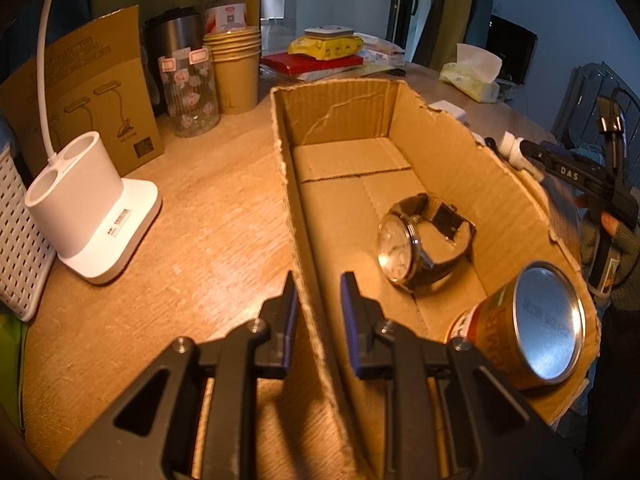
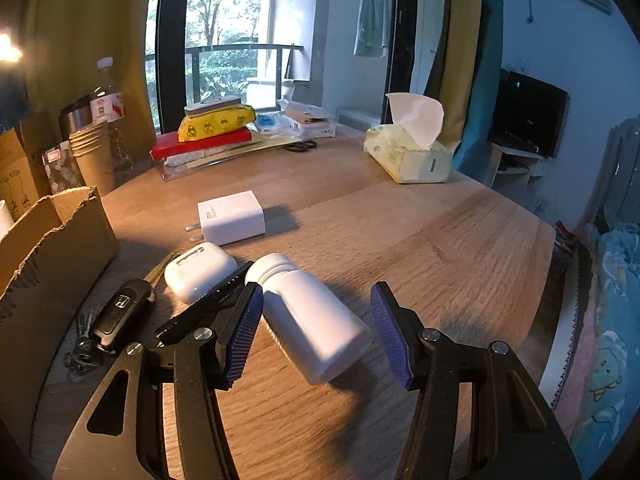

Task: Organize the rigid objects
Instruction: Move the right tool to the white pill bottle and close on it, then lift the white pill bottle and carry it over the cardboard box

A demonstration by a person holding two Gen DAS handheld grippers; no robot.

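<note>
Though left tool (image 1: 319,280) tight on one box (image 1: 336,112) — right tool (image 2: 317,292) wide round one bottle (image 2: 312,320).

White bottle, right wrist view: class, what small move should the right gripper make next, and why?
Probably close on the bottle. It lies on its side on the table between the right gripper's open jaws; the left pad is about at it, the other stands clear. The left gripper is shut on the box wall, with watch and can already inside.

Black comb (image 2: 200,312) lies mostly hidden under the white earbud case (image 2: 199,271) and white plastic bottle (image 2: 312,320); printing on the lying tin can's silver end (image 1: 546,322) is too blurred to read
</note>
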